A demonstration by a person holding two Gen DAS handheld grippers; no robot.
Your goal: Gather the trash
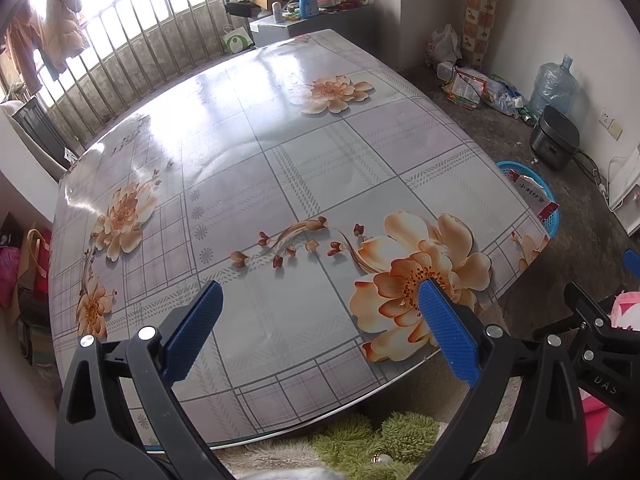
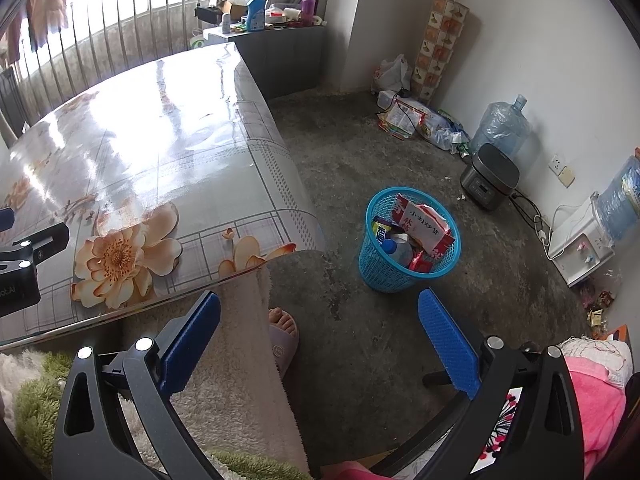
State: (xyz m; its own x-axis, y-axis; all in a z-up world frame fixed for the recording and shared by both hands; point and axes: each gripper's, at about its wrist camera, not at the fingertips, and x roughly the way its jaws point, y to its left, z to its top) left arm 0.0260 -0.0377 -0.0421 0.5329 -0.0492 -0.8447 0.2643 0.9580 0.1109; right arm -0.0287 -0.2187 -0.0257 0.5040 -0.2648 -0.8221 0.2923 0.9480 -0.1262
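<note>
Both grippers empty, jaws wide, trash already binned

Left gripper [image 1: 320, 320] hovers over the bare floral tablecloth [image 1: 248, 168]; right gripper [image 2: 320, 336] points floorward toward the blue mesh basket [image 2: 376, 268], just beside the table corner, holding cartons and a bottle [image 2: 396, 249], so collection looks largely complete

My left tool [image 1: 320, 328] is held with fingers spread wide, nothing between them. My right tool [image 2: 320, 332] likewise gapes, unloaded. My foot [image 2: 282, 322] shows below, in a slipper.
</note>
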